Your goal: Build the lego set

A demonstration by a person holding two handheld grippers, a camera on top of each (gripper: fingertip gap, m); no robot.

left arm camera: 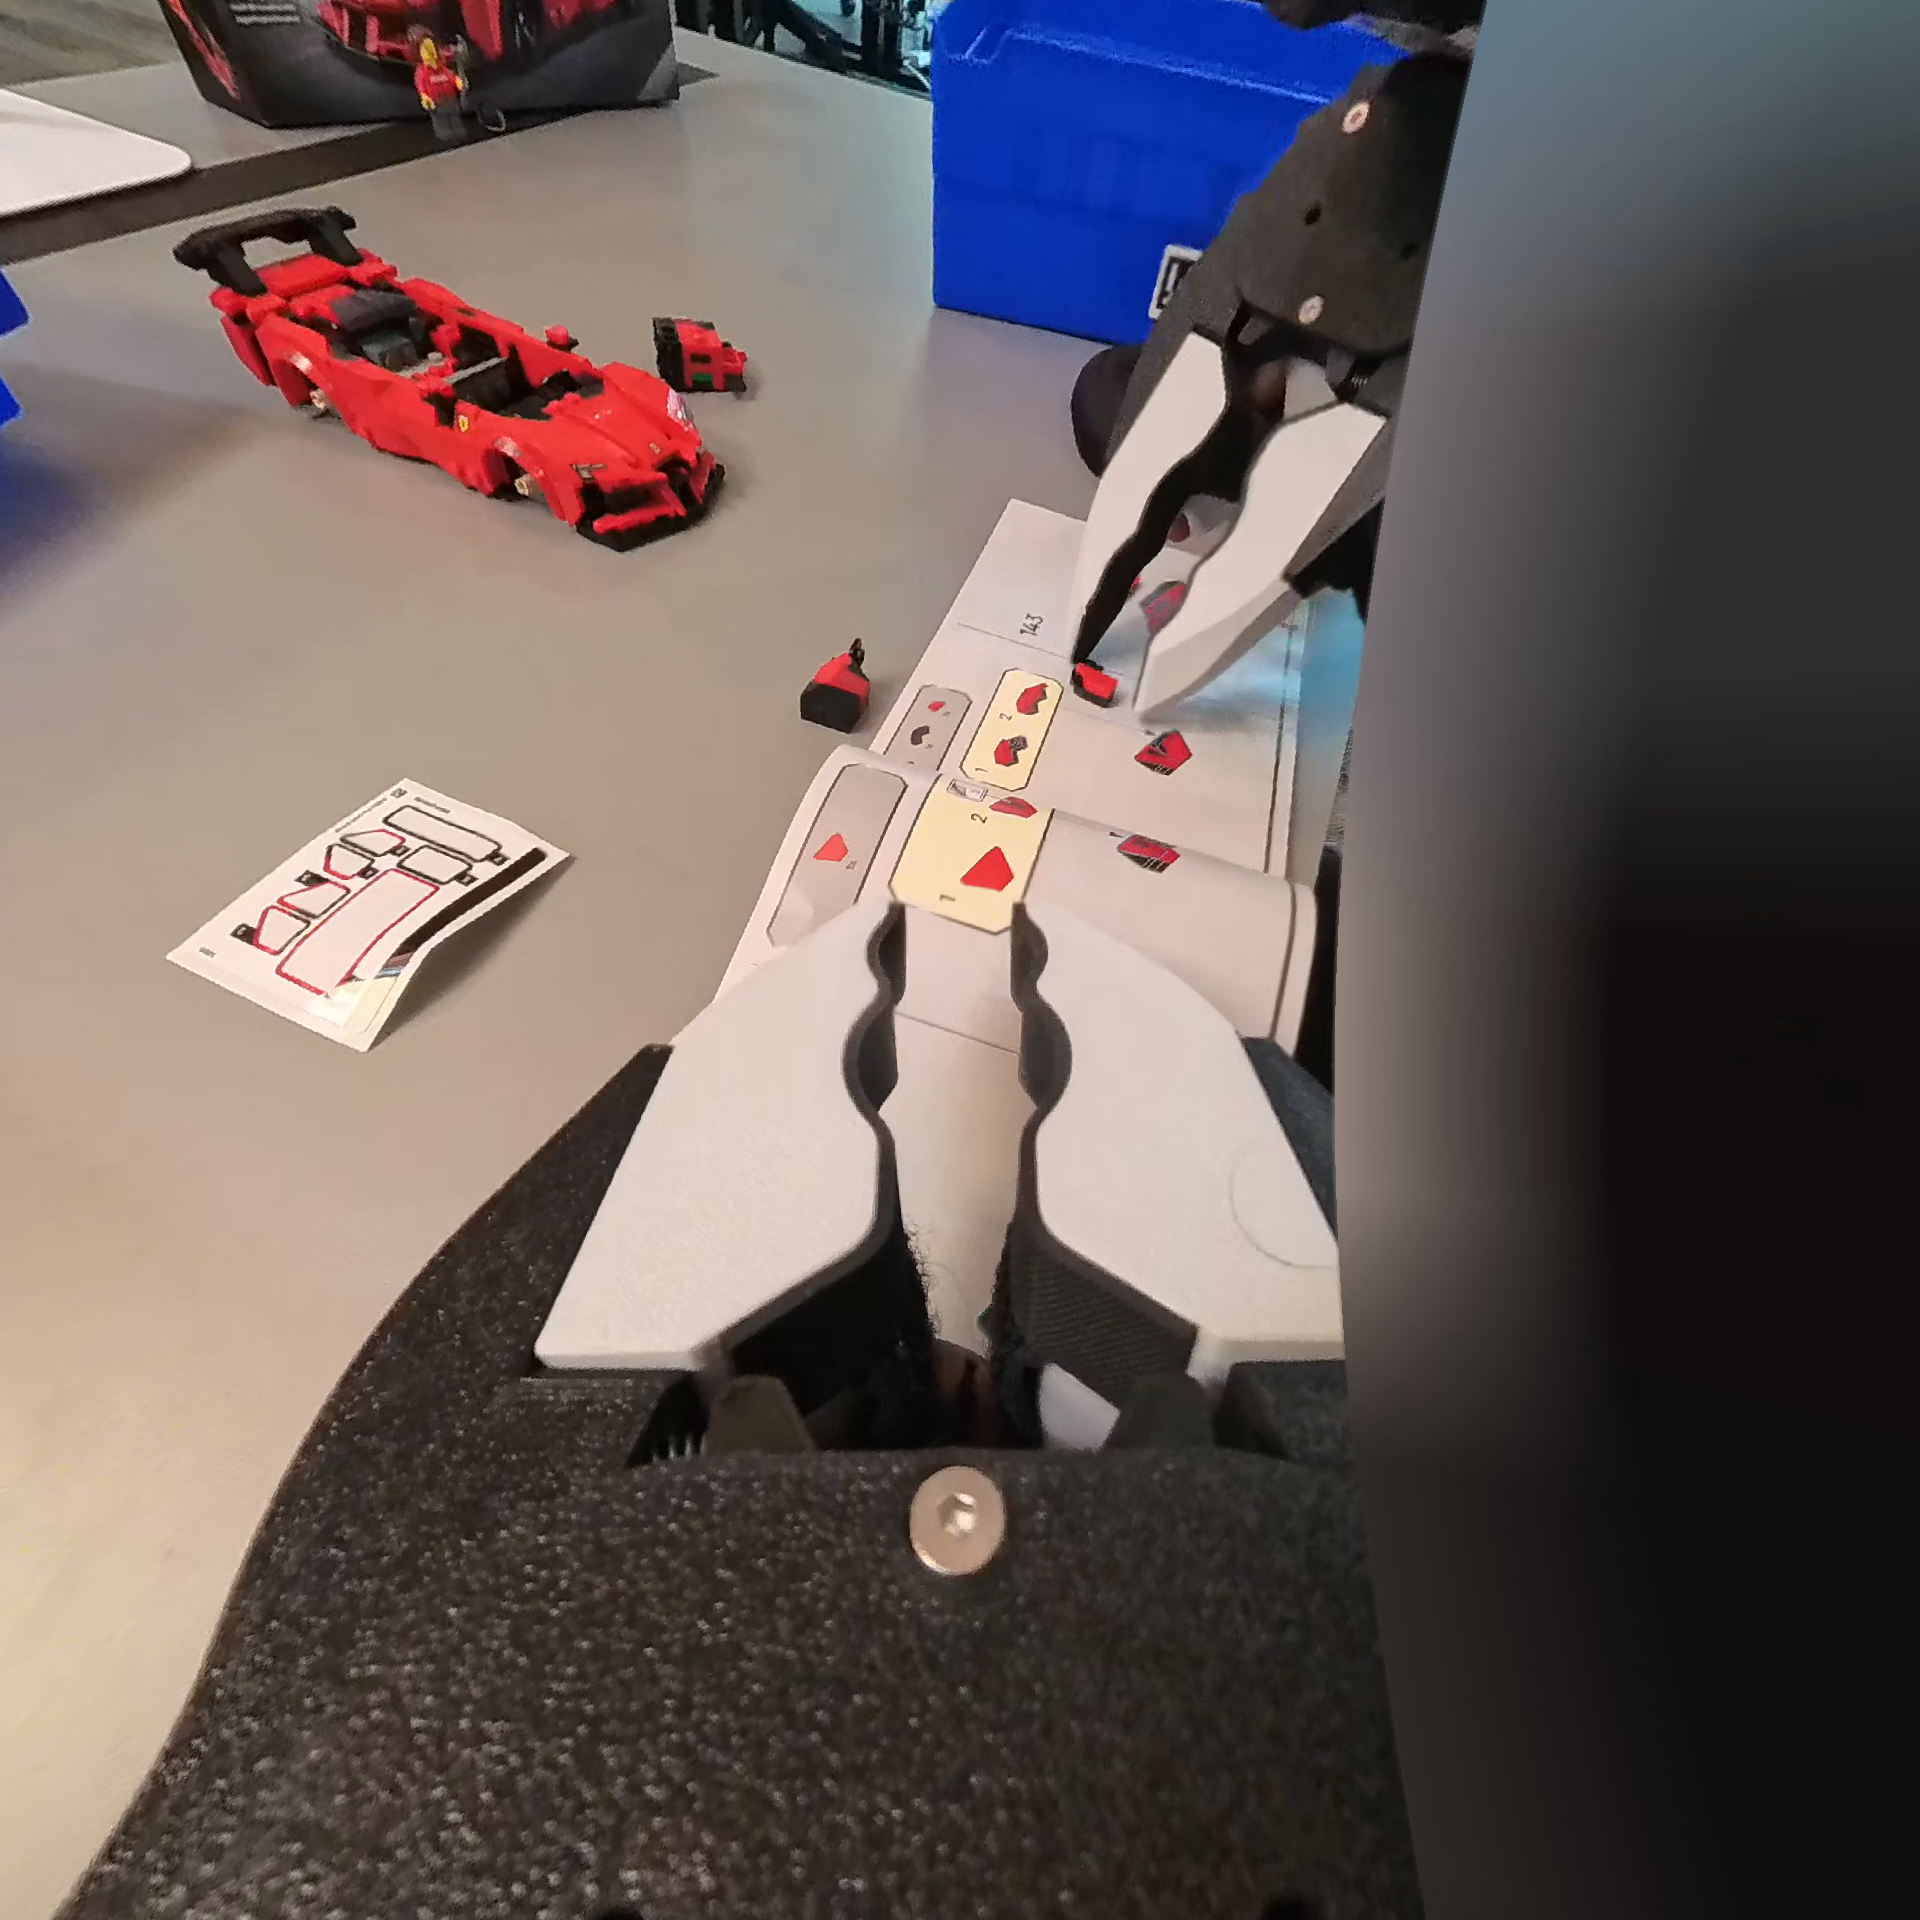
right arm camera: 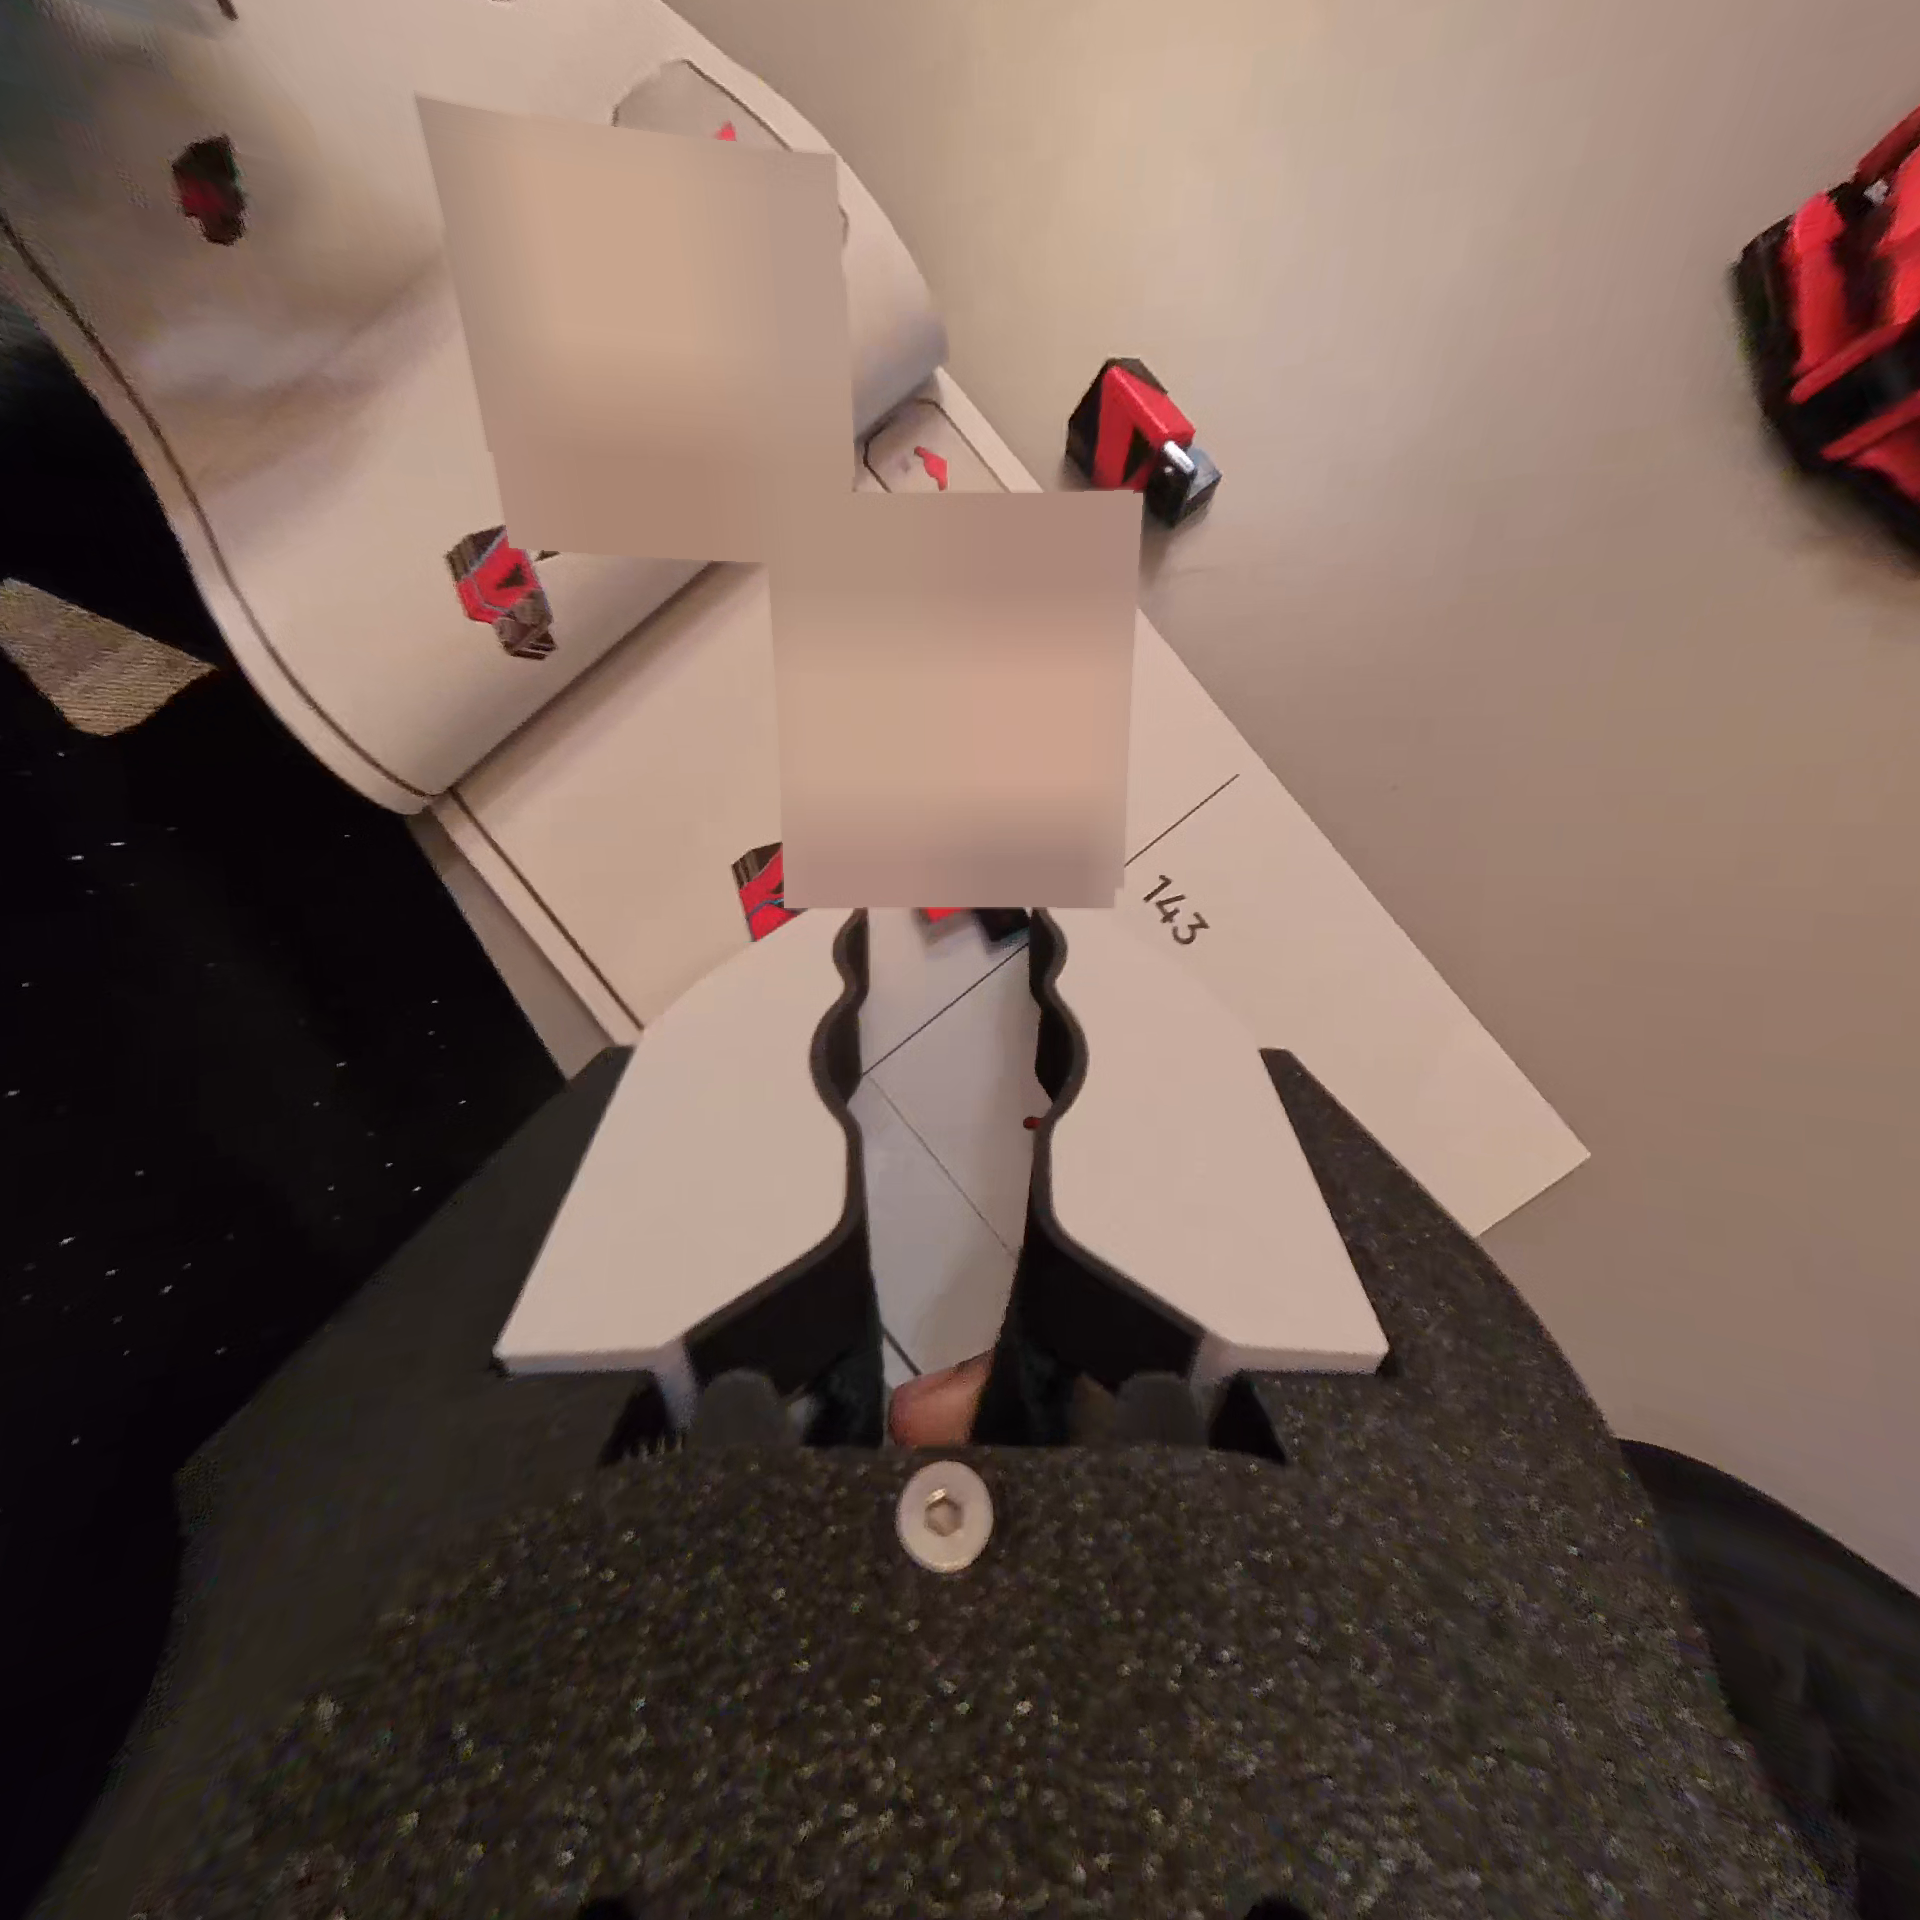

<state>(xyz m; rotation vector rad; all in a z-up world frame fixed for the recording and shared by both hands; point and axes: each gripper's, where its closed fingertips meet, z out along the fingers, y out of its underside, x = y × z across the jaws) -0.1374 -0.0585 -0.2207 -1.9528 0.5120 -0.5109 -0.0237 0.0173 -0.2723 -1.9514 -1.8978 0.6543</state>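
Over on the left, the red car (left arm camera: 457,390) sits nose toward the booklet (left arm camera: 1164,790). Left gripper (left arm camera: 954,914) hovers, fingers apart and empty. Further right, the right gripper (left arm camera: 1117,681) comes down over a small red piece (left arm camera: 1093,681), fingers apart either side; its long axis is too small to judge.

Open bench (left arm camera: 312,644) lies between the sticker sheet (left arm camera: 369,914) and the red car (left arm camera: 457,400), giving clear passage on the left. On the right, the instruction booklet (left arm camera: 1081,821), a small red-black piece (left arm camera: 836,691) beside it and the far blue bin (left arm camera: 1091,166) obstruct. The right tool (left arm camera: 1117,691) occupies the booklet's far page.
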